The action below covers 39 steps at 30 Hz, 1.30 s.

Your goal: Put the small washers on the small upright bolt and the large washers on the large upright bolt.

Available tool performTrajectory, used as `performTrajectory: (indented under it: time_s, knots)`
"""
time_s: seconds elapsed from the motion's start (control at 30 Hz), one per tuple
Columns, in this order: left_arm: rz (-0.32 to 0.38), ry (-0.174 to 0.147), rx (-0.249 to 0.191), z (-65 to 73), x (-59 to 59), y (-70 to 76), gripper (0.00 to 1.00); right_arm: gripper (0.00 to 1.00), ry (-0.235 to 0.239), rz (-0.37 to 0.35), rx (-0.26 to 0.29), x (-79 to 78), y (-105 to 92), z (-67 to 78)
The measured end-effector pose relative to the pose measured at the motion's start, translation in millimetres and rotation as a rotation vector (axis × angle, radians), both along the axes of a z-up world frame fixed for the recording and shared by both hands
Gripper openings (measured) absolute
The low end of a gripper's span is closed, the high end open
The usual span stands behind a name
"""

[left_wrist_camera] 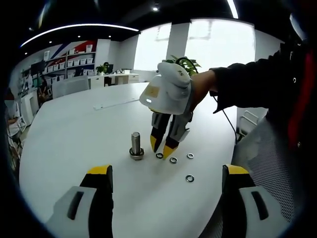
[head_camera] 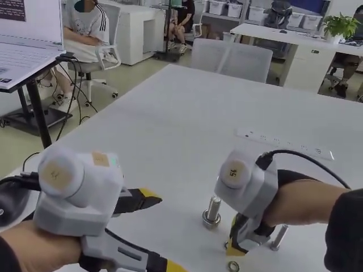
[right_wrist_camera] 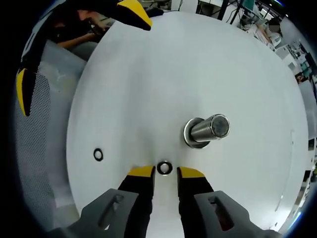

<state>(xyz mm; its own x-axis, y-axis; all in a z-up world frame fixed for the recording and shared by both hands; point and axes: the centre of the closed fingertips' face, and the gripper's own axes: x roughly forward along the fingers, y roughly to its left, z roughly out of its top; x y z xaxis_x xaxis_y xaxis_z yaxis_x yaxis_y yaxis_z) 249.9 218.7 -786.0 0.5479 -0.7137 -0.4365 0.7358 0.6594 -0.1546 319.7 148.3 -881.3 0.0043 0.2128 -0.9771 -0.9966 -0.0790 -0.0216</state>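
The large bolt (head_camera: 212, 211) stands upright on the white worktop (head_camera: 187, 124). It is bright steel with a threaded shaft, a flat round top and a wider base resting on the surface. In the right gripper view its top end faces the camera (right_wrist_camera: 208, 129).

Four washers (left_wrist_camera: 173, 159) lie flat and loose on the worktop just right of that bolt. They are small steel rings that look dark against the white. One washer (right_wrist_camera: 164, 167) lies between the yellow tips of the right claw (right_wrist_camera: 166, 173), just ahead of them. Another (right_wrist_camera: 98, 154) lies apart, off to one side.

The right claw (head_camera: 235, 248) points straight down, right of and nearer than the large bolt. Its tips are at the worktop with a narrow gap between them, and nothing is pinched. The left gripper view shows this claw (left_wrist_camera: 162, 148) with its tips down among the washers.

A thin bolt (head_camera: 278, 238) shows just right of the right claw, partly behind the hand (head_camera: 300, 201). I cannot tell whether it stands straight.

The left claw (head_camera: 161, 232) is held low at the near left, clear of the bolts. Its jaws are spread wide and empty, and its own view shows the same wide spread (left_wrist_camera: 167, 171).
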Motion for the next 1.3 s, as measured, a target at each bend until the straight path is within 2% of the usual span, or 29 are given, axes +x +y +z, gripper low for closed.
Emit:
performTrajectory:
  time_s: [0.5,1.3]
  knots:
    - [-0.003,0.001,-0.006,0.1,-2.0,-1.4,0.91,0.17,0.009,-0.021,0.021,-1.5,-0.3,0.0]
    - [-0.011,-0.002,-0.004,0.9,-0.7,-4.9,0.91,0.14,0.012,-0.022,0.011,-2.2,-3.0,0.1]
